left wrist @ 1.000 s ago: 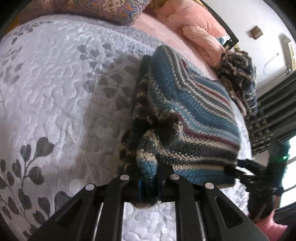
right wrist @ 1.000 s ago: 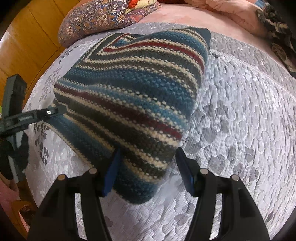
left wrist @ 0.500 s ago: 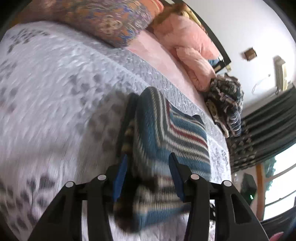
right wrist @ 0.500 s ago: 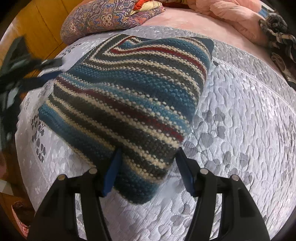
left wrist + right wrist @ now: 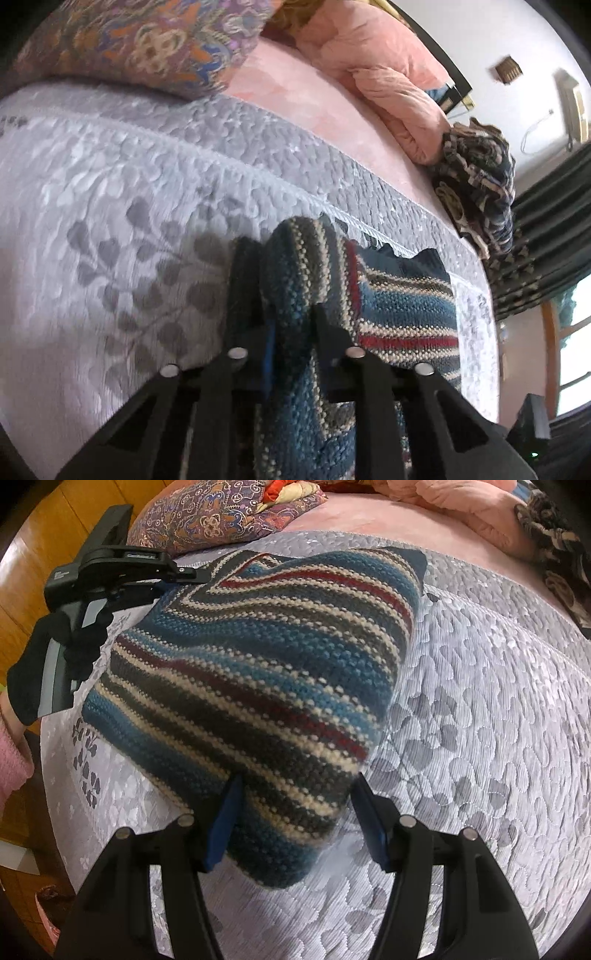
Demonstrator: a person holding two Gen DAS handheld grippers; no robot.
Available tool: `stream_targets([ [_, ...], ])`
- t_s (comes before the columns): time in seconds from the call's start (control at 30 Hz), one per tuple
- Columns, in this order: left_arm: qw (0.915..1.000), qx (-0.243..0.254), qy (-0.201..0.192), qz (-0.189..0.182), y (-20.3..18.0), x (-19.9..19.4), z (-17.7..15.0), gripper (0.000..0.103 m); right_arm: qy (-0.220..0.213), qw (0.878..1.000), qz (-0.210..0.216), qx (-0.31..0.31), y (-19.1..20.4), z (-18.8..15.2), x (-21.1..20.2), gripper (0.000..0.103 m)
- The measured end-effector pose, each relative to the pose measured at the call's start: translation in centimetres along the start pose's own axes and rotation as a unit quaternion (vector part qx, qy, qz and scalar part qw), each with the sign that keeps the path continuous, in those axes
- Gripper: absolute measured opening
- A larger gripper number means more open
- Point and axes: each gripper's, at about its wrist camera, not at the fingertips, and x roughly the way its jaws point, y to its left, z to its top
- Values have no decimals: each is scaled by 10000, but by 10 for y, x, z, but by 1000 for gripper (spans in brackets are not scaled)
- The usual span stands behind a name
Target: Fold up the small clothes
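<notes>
A knitted sweater (image 5: 391, 306) (image 5: 258, 664) striped in blue, grey, cream and red lies folded on the grey leaf-patterned quilt (image 5: 110, 221) (image 5: 480, 701). My left gripper (image 5: 293, 332) is shut on a thick fold at one edge. The right wrist view shows the left gripper (image 5: 184, 572) at the sweater's far left corner, held by a hand in a black glove. My right gripper (image 5: 295, 812) stands open, its blue-padded fingers on either side of the sweater's near corner without pinching it.
A purple patterned pillow (image 5: 147, 44) (image 5: 221, 517) and a pink blanket (image 5: 388, 85) lie at the head of the bed. A heap of dark patterned clothes (image 5: 476, 177) (image 5: 554, 554) sits at the far edge. Dark curtains (image 5: 546, 221) and wooden floor (image 5: 22, 590) border the bed.
My left gripper let go of the bunched edge, opened, moved toward the pillow end and closed on a fold of the sweater there. The right gripper stayed open in place.
</notes>
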Motion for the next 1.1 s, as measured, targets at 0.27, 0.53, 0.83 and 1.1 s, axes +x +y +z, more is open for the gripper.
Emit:
stream_targets([
  [0.27, 9992, -272, 156, 245, 25, 16, 4, 8, 39, 10000, 54, 26, -2, 0, 1, 60],
  [0.53, 9990, -404, 177, -61, 29, -11, -7, 42, 74, 9992, 348, 185, -10, 3, -6, 60],
  [0.83, 9982, -146, 292, -513, 24, -48, -51, 71, -120, 9955, 737, 578, -38, 8, -30, 67],
  [1.1, 9967, -48, 543, -601, 23, -23, -51, 72, -143, 9858, 1216, 1146, -67, 18, -28, 70],
])
